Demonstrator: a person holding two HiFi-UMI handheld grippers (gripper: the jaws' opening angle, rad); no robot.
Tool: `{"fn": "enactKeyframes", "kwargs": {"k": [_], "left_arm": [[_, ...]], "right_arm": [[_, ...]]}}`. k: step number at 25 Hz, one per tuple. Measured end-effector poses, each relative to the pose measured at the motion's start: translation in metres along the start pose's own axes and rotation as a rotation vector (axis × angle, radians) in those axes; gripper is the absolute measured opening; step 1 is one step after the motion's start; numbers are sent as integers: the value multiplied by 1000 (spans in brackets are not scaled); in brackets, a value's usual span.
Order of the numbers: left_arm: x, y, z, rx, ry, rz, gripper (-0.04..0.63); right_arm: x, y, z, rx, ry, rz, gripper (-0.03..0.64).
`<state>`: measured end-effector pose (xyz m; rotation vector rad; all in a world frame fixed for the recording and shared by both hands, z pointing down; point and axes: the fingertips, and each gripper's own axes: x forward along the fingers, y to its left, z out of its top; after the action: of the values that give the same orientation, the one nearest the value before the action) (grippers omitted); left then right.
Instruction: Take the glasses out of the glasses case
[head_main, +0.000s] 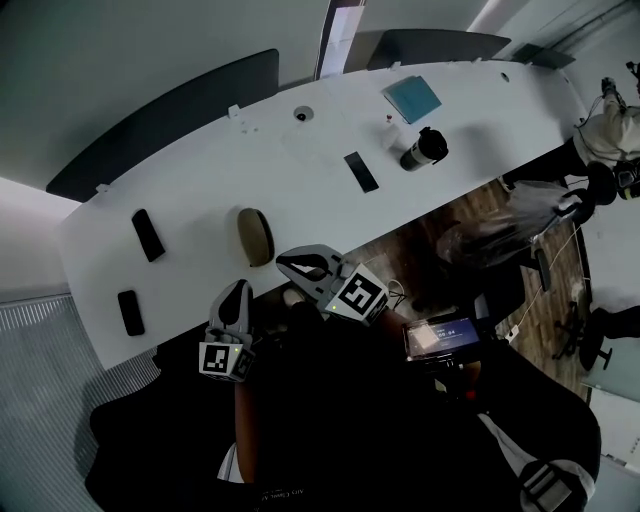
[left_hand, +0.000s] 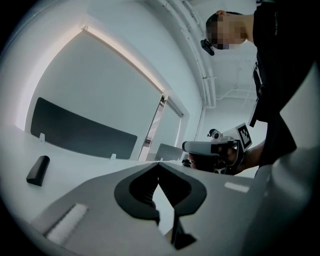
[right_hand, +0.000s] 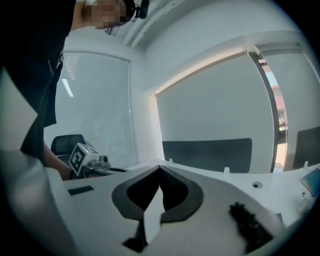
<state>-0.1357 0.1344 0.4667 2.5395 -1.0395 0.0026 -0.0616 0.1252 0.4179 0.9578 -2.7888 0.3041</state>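
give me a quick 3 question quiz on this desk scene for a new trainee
1. True or false: the left hand-held gripper and the right hand-held gripper are both shut, with nothing between their jaws.
2. Which object lies nearest the tip of the right hand-held gripper in the head view?
A. the blue notebook
B. the tan glasses case
C. the dark tumbler
3. In one word: does the glasses case look open or closed?

Key: 1 true; 2 B; 3 closed.
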Motion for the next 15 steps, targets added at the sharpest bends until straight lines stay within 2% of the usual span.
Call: {"fn": "enactKeyframes", "kwargs": {"k": [4, 10, 15], "left_arm": [[20, 13, -11, -25, 34, -13, 29], [56, 38, -44, -49, 157, 85, 42], [100, 65, -98, -136, 354, 140, 182]], "right_arm": [[2, -15, -1, 11, -4, -13, 6], [-5, -52, -16, 38, 2, 4, 6], [-10, -113, -24, 61, 17, -18, 7]]}}
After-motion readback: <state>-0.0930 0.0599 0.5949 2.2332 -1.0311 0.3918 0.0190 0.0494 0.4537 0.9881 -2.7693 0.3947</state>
